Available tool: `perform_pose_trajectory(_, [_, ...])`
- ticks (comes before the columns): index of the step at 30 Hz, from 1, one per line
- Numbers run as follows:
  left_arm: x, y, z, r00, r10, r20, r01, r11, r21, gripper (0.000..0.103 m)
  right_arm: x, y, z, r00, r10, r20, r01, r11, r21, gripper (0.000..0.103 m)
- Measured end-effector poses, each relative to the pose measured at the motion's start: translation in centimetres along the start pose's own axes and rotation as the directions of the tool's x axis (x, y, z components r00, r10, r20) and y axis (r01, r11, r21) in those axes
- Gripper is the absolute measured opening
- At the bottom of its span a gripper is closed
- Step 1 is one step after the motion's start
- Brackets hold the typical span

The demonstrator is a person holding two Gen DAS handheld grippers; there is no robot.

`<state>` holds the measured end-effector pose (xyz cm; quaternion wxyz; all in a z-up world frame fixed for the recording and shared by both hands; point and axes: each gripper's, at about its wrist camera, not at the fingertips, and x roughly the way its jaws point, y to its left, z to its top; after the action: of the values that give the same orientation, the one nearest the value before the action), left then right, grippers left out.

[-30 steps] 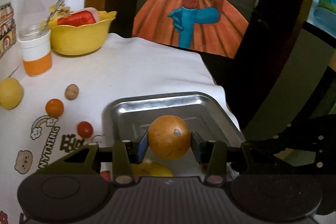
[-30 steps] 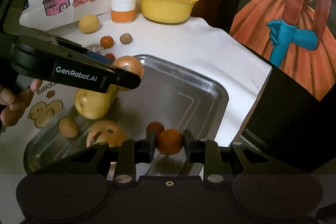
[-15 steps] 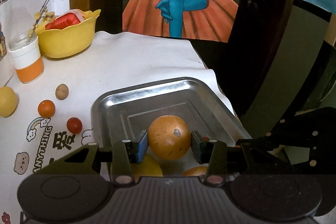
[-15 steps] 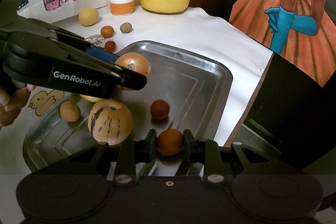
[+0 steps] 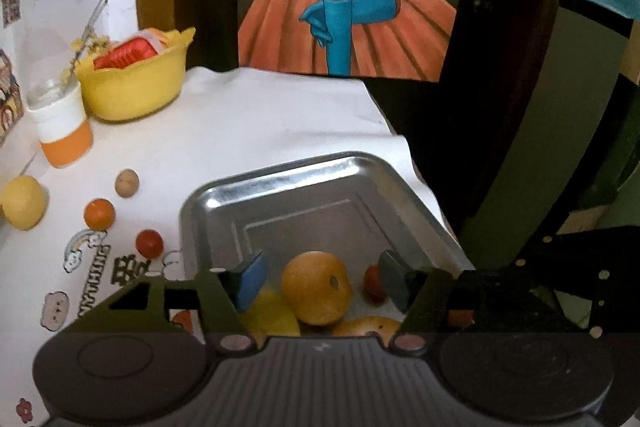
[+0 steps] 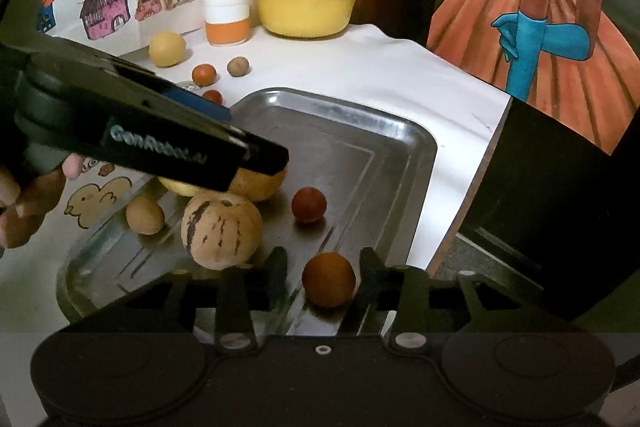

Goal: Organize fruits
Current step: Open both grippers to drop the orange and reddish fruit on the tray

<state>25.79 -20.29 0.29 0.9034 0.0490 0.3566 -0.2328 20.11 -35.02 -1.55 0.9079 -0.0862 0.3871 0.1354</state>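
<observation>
Left wrist view: left gripper [image 5: 318, 281] fingers spread wide, blue pads clear of the large orange fruit [image 5: 316, 287] that sits between them in the metal tray [image 5: 280, 199]; gap visible on both sides, nothing gripped. Yellow fruit [image 5: 272, 313] touches the orange one at its 8 o'clock, a small red fruit [image 5: 374, 281] lies at its 3 o'clock, part of a striped tan fruit [image 5: 368, 327] at its 5 o'clock. On the white tabletop [image 5: 240, 131], at the tray's 9 to 10 o'clock, loose items: red ball [image 5: 149, 243], small orange [image 5: 99, 214], brown nut-like fruit [image 5: 127, 183], lemon [image 5: 23, 202]. Yellow bowl [image 5: 134, 87] and orange-white cup [image 5: 64, 131] stand further back at 11 o'clock. Right wrist view: right gripper [image 6: 323, 281] fingers also wide, a small orange fruit [image 6: 329, 279] resting on the tray [image 6: 400, 155] floor between them, nearer the right finger, not clamped. Striped fruit [image 6: 221, 231] at its 10 o'clock, red fruit [image 6: 309, 205] at 12, small brown fruit [image 6: 145, 215] near the tray's left wall. Left gripper [image 6: 160, 143] reaches in from 9 o'clock over the tray, covering most of the large orange fruit [image 6: 260, 183]; person's hand [image 6: 28, 203] on its handle at the left edge.
</observation>
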Motion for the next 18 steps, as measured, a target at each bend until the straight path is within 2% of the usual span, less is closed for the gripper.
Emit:
perform_pose_trajectory(5, [-2.3, 0.5, 0.4, 0.999, 0.007, 0.054, -0.005, 0.999, -0.040, 0.088, -2.1, 0.2, -0.2, 0.998, -0.009, 0.064, 0.007, 1.000, 0.025, 0.069])
perform_pose_trajectory(7, [-3.5, 0.8, 0.3, 0.997, 0.017, 0.079, -0.013, 0.998, -0.055, 0.092, -3.2, 0.5, -0.4, 0.995, -0.014, 0.095, 0.010, 0.999, 0.034, 0.081])
perform_pose_trajectory(9, [-4.7, 1.2, 0.1, 0.995, 0.027, 0.096, -0.020, 0.997, -0.073, 0.098, -4.3, 0.9, -0.7, 0.992, -0.022, 0.123, 0.017, 0.999, 0.038, 0.087])
perform_pose_trajectory(12, [-6.5, 1.7, -0.7, 0.993, 0.041, 0.109, -0.033, 0.997, -0.074, 0.101, -6.2, 1.6, -1.1, 0.985, -0.042, 0.167, 0.035, 0.998, 0.043, 0.100])
perform_pose_trajectory(13, [-7.1, 1.8, -1.0, 0.993, 0.046, 0.113, -0.038, 0.997, -0.071, 0.102, -6.6, 1.9, -1.3, 0.982, -0.049, 0.180, 0.041, 0.998, 0.046, 0.102])
perform_pose_trajectory(18, [-10.3, 2.4, -3.1, 0.990, 0.064, 0.129, -0.054, 0.995, -0.083, 0.102, -8.4, 3.0, -2.3, 0.979, -0.064, 0.196, 0.053, 0.997, 0.059, 0.102])
